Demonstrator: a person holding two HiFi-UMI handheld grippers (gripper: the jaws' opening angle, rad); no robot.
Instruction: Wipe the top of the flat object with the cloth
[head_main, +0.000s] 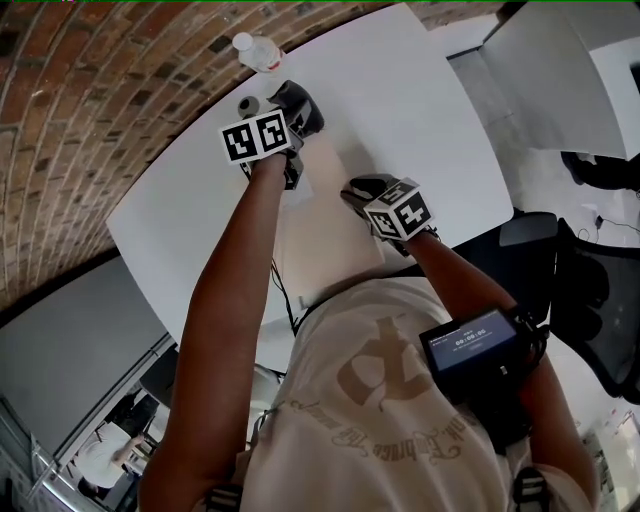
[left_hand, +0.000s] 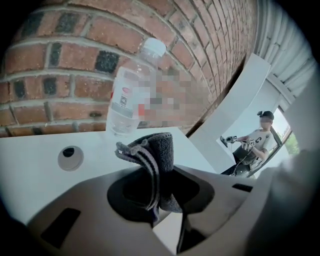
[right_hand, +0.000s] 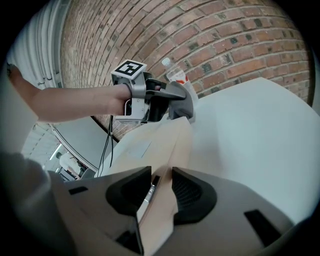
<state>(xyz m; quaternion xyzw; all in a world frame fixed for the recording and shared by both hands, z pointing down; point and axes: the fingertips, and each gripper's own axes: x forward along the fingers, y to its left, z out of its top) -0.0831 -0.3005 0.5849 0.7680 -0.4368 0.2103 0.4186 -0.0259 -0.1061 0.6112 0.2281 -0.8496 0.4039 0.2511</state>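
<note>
A flat beige cardboard object (head_main: 325, 235) lies on the white table (head_main: 430, 110), running away from the person. My right gripper (head_main: 358, 192) is shut on its near right edge; in the right gripper view that edge (right_hand: 162, 150) passes between the two dark pads. My left gripper (head_main: 300, 108) is at the object's far end, shut on a dark grey cloth (left_hand: 152, 162) that stands up folded between its jaws. The right gripper view shows the left gripper (right_hand: 187, 107) tipped down over the far end of the object; whether the cloth touches it I cannot tell.
A clear water bottle (head_main: 258, 52) stands at the table's far edge by the brick wall (head_main: 90, 90), close beyond the left gripper. A round cable grommet (left_hand: 70, 158) sits in the tabletop to its left. Another person (left_hand: 255, 142) with grippers sits far off. A black office chair (head_main: 600, 310) is at right.
</note>
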